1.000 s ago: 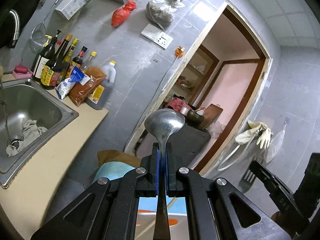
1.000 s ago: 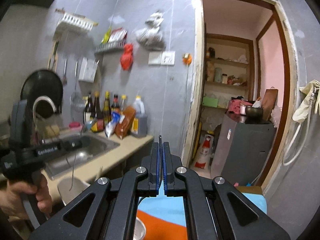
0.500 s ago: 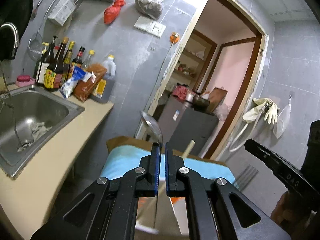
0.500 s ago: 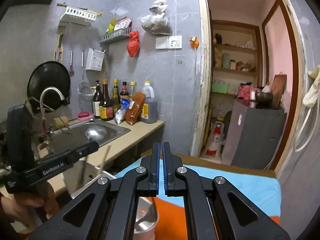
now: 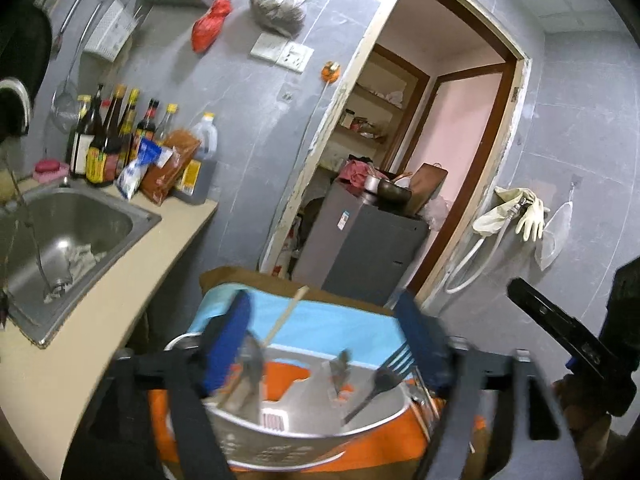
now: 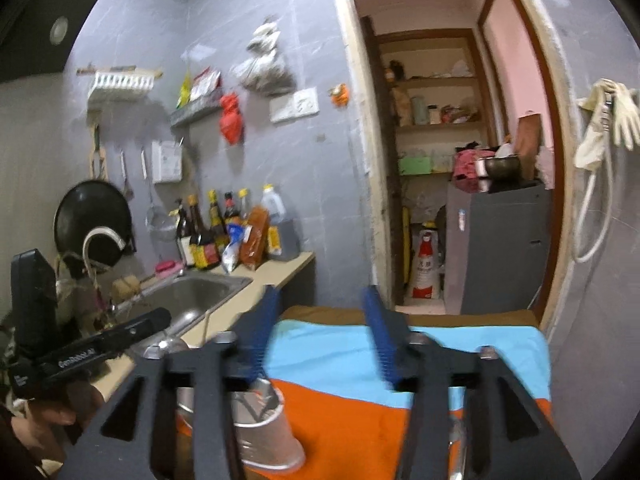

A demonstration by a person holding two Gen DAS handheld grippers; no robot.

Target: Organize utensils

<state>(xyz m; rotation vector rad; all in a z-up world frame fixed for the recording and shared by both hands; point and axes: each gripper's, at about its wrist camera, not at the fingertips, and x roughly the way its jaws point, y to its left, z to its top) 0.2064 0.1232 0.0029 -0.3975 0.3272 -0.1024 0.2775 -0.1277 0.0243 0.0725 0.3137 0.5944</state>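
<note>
left gripper [image 5: 328,340] spread wide, empty, over the metal holder cup [image 5: 296,428] on the orange and blue cloth [image 6: 360,412]. right gripper [image 6: 320,336] also parted, holding nothing. utensils stand in the cup: black slotted spatula [image 5: 380,380] leans head up-right, wooden stick [image 5: 286,314] tilts up-right. likely light, stiff, slick; best gripped mid-handle.

One metal cup [image 6: 260,432], one sink [image 5: 60,236], two tongs [image 5: 324,344], one fridge [image 6: 496,248]
</note>
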